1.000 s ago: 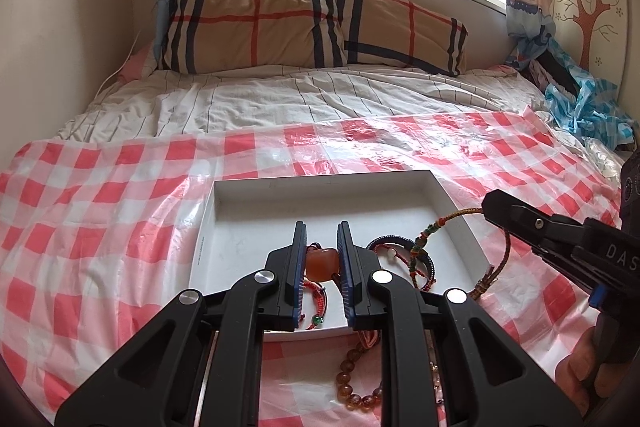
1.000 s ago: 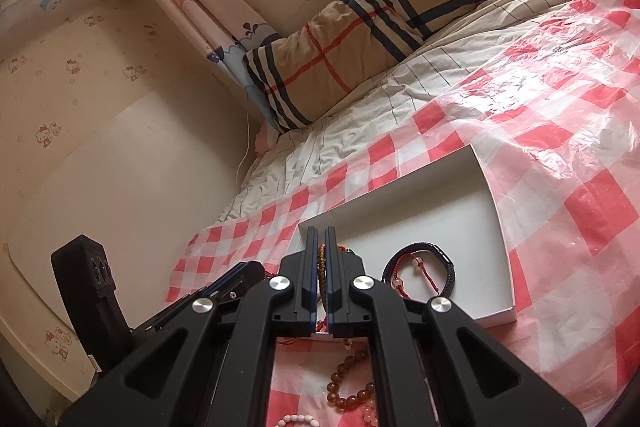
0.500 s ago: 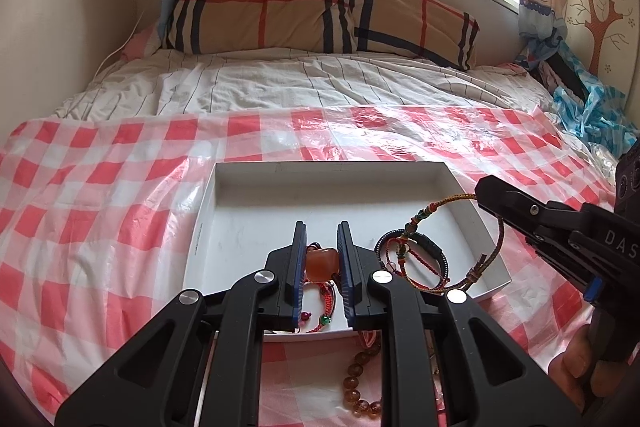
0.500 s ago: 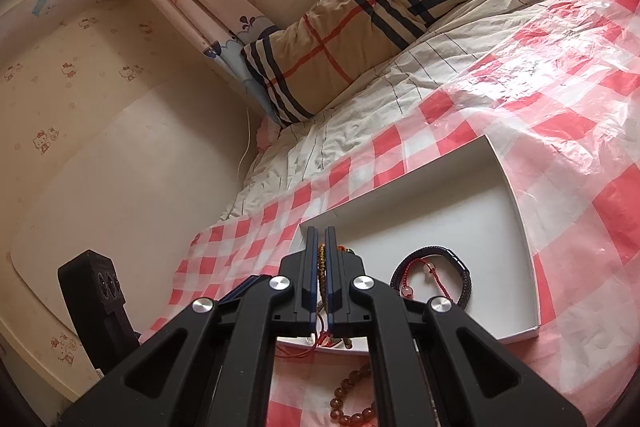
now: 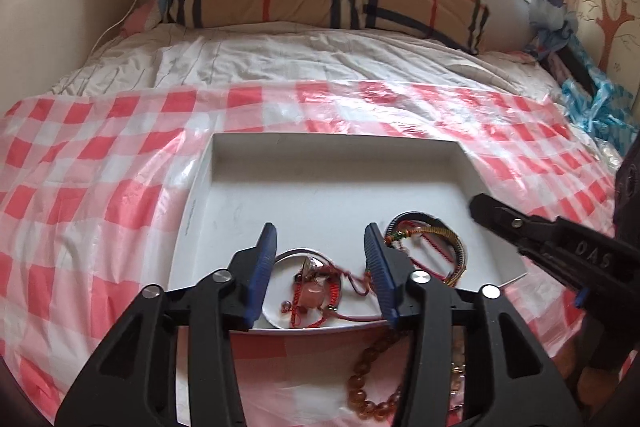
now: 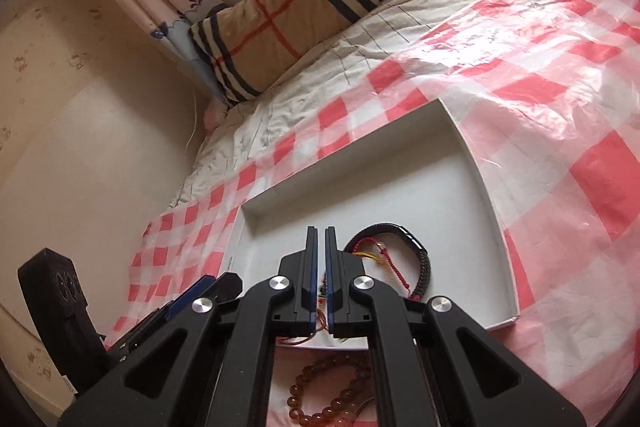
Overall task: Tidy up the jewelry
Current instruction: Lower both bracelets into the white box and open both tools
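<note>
1. Left gripper [image 5: 320,259] jaws opening; red-cord bracelet with pale pink stone [image 5: 314,293] lies loose between them, near the front edge of the shallow white cardboard tray [image 5: 320,155].
2. Right gripper [image 6: 321,259] jaws narrow, pinching a multicoloured braided cord bracelet [image 5: 436,233] over the tray.
3. Step: depositing. Next: release right, fetch amber bead bracelet [image 5: 370,393] from the bed.
4. Only the left view shows the stone.
</note>
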`<action>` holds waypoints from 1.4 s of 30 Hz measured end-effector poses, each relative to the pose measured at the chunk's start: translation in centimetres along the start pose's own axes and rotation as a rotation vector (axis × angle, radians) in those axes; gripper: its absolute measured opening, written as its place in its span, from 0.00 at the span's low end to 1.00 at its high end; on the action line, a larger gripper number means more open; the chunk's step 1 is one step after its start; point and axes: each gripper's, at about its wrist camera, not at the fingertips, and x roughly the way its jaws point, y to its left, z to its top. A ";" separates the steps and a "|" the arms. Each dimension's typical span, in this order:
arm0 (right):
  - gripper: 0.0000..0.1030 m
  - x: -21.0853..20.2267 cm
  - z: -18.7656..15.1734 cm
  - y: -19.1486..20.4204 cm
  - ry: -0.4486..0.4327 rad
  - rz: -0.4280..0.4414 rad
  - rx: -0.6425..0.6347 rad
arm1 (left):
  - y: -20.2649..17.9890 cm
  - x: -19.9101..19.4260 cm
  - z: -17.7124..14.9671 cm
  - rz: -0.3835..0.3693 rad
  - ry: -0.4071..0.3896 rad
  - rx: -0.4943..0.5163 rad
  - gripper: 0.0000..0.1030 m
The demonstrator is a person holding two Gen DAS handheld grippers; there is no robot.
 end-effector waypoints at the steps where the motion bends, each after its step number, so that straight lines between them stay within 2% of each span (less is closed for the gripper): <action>1: 0.04 -0.2 0.1 -0.3 -0.007 -0.004 0.007 | 0.1 0.0 0.1 -0.003 0.002 -0.004 0.42; 5: 0.04 -1.2 0.6 -1.3 -0.033 0.000 0.041 | 0.6 -0.6 0.3 0.018 -0.019 -0.016 0.48; 11: 0.05 -1.2 0.6 -1.2 -0.019 0.006 0.040 | 1.5 -1.1 0.6 0.029 -0.019 -0.041 0.54; 13: 0.13 -1.3 0.5 -1.0 -0.017 0.006 0.034 | 1.7 -1.5 0.6 0.029 -0.025 -0.046 0.56; 14: 0.28 -1.4 0.5 -0.9 -0.020 0.004 0.033 | 1.8 -1.7 0.6 0.030 -0.027 -0.047 0.57; 15: 0.34 -1.5 0.5 -0.9 -0.027 0.000 0.031 | 1.9 -1.8 0.6 0.030 -0.030 -0.047 0.57; 25: 0.34 -1.7 0.6 -0.9 -0.022 -0.008 0.031 | 2.0 -2.4 0.3 0.033 -0.021 -0.026 0.64; 31: 0.40 -1.8 0.7 -1.1 -0.025 -0.015 0.042 | 2.5 -2.5 0.1 0.047 -0.011 -0.025 0.68; 38: 0.41 -1.9 0.6 -1.1 -0.018 -0.019 0.038 | 2.2 -2.4 0.0 0.046 -0.001 -0.006 0.69; 42: 0.41 -3.0 0.5 -1.1 -0.011 -0.053 0.014 | 2.1 -2.4 0.0 0.044 -0.001 -0.003 0.69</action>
